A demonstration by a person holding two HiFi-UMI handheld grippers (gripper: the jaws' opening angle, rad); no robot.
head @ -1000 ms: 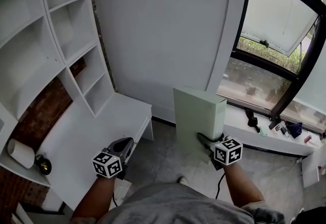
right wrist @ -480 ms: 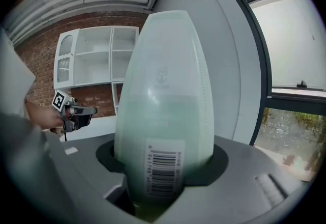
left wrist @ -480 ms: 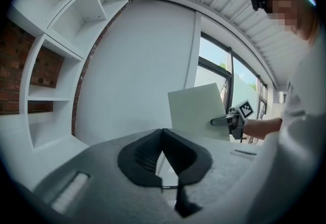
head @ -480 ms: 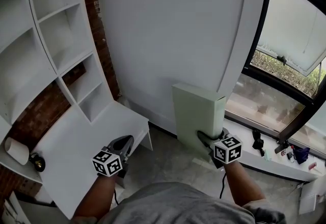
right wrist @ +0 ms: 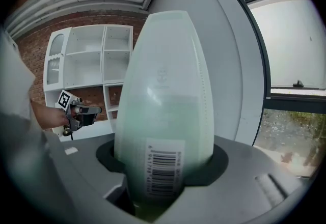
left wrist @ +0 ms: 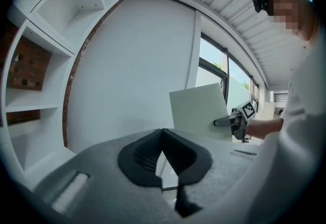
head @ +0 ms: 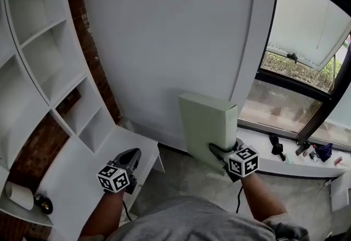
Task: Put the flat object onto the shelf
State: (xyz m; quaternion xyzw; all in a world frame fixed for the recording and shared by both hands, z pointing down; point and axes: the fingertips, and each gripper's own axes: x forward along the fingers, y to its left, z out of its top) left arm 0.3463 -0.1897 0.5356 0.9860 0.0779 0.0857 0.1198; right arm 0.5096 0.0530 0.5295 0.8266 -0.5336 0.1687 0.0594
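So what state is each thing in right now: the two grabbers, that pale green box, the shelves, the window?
left gripper, shut, nothing between its jaws.
right gripper, shut on the flat box at its lower end.
flat box, upright, held in the air, not yet on the shelf.
shelf unit, standing against the brick wall, apart from the box.
window pane, looks tilted open outward.

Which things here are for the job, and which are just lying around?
For the job:
- pale green flat box, gripped by the right gripper
- white shelf unit
- left gripper, shut and empty

Just lying about:
- paper roll and small dark object, bottom left
- dark bits on the window sill
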